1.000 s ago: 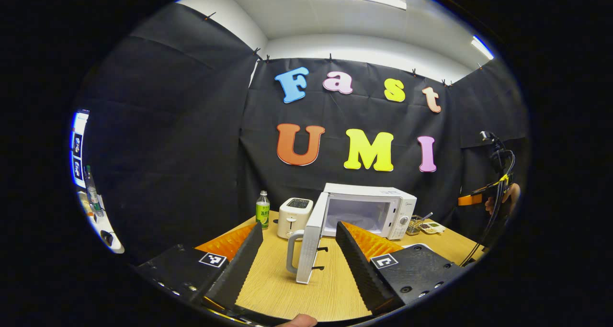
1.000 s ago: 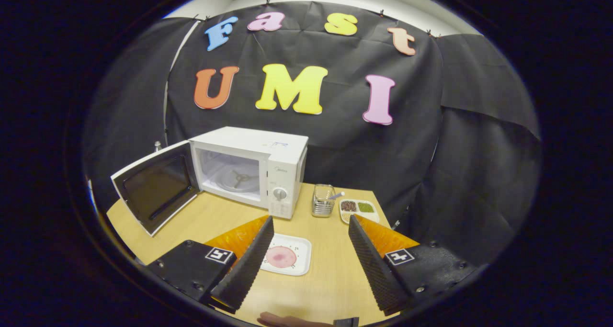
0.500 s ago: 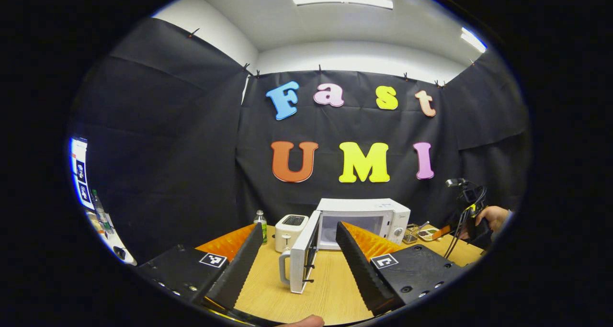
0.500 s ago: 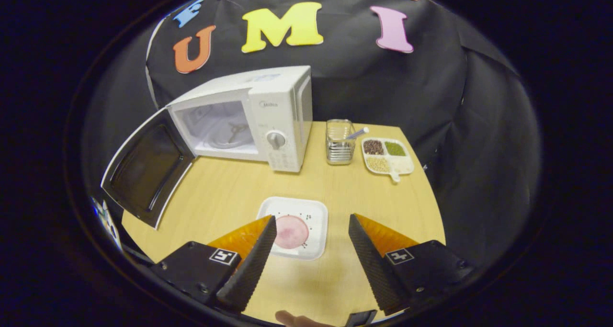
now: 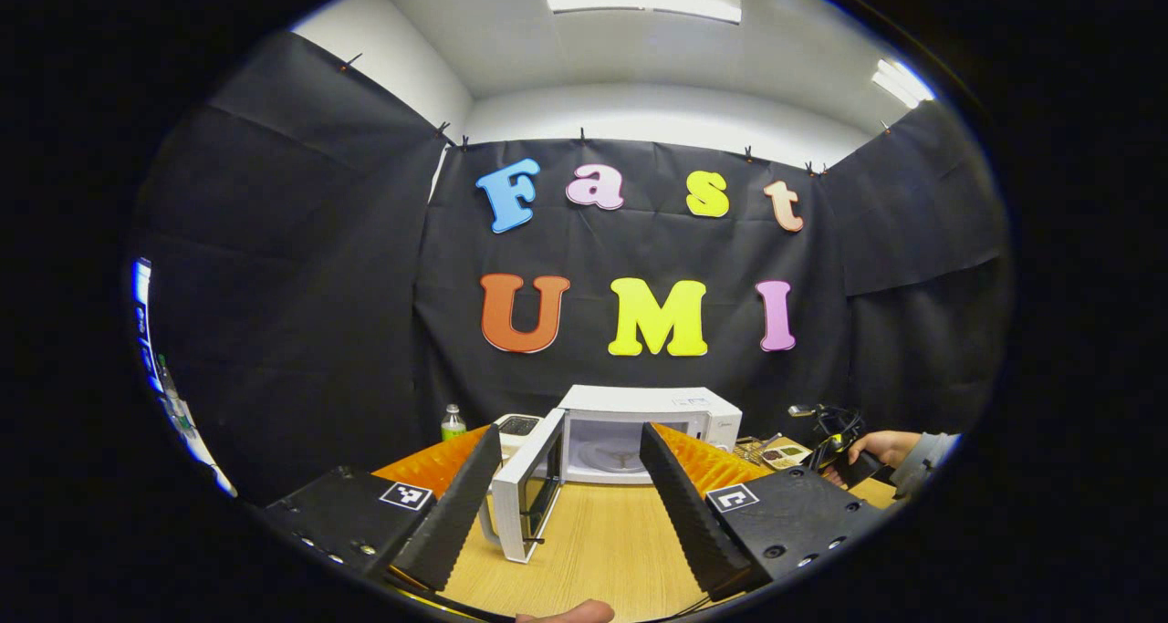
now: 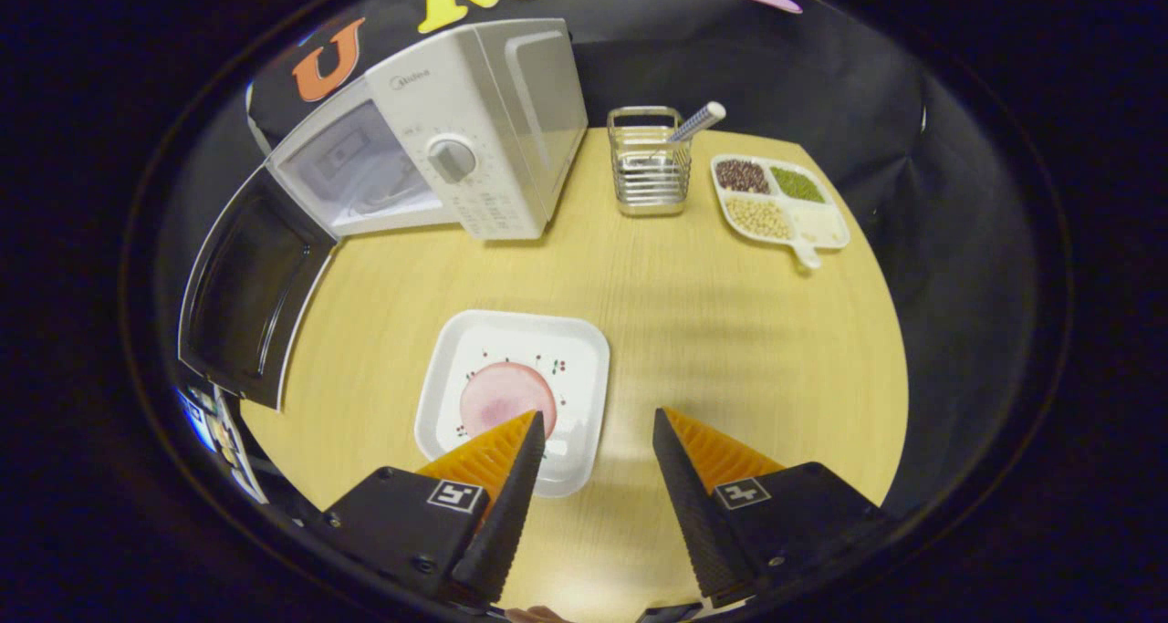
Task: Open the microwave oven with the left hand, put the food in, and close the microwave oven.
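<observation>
Microwave (image 6: 438, 140) door (image 6: 242, 290) open; plate (image 6: 584, 349) of food in front; right gripper (image 6: 593, 477) spread, empty; next: grasp plate edge. Left gripper (image 5: 570, 491) spread, idle.

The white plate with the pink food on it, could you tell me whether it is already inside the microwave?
No, the white plate lies on the wooden table, in front of the microwave, whose door stands open.

Each black, screw-studded gripper body (image 6: 406, 532) bore a square black-and-white marker (image 6: 453, 494); the person's far hand (image 5: 878, 444) wore a grey sleeve (image 5: 923, 454).
</observation>
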